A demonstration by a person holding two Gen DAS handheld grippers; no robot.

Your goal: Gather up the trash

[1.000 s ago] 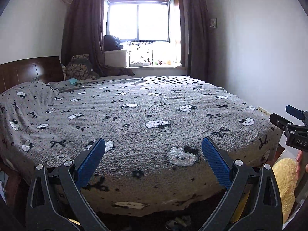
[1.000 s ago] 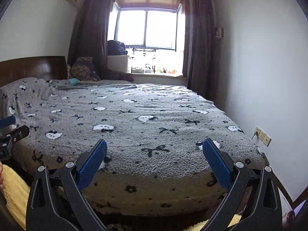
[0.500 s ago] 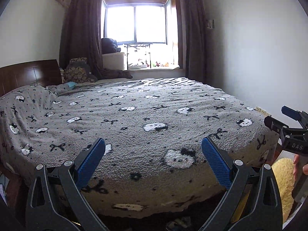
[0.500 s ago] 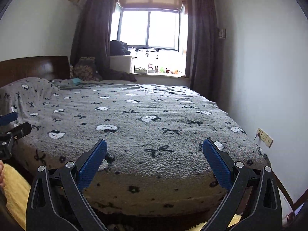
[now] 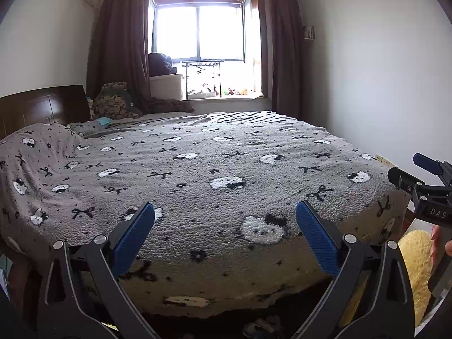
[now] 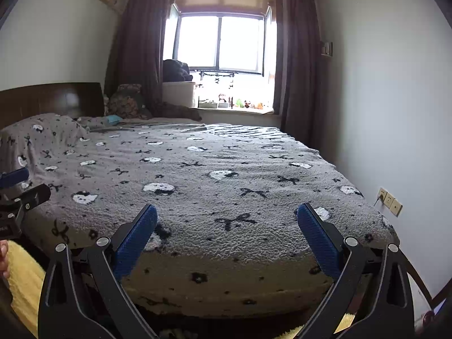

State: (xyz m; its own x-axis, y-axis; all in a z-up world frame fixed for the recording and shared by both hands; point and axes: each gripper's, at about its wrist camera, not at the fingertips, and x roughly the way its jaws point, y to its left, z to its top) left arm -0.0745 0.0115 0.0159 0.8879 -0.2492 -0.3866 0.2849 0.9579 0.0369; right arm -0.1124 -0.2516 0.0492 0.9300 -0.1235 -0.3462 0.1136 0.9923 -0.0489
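Observation:
No piece of trash shows clearly in either view. My left gripper is open and empty, held level at the foot of a large bed with a grey blanket of white cat faces and black bows. My right gripper is open and empty too, facing the same bed from a little further right. The right gripper also shows at the right edge of the left wrist view, and the left gripper at the left edge of the right wrist view.
A dark wooden headboard stands at the left. A window with dark curtains is at the back, its sill holding small items. A yellow fluffy rug lies at the bed's foot. Wall sockets sit low on the right wall.
Both grippers have risen slightly and tilted, so the bed sits a little lower in view. Their jaws stayed open.

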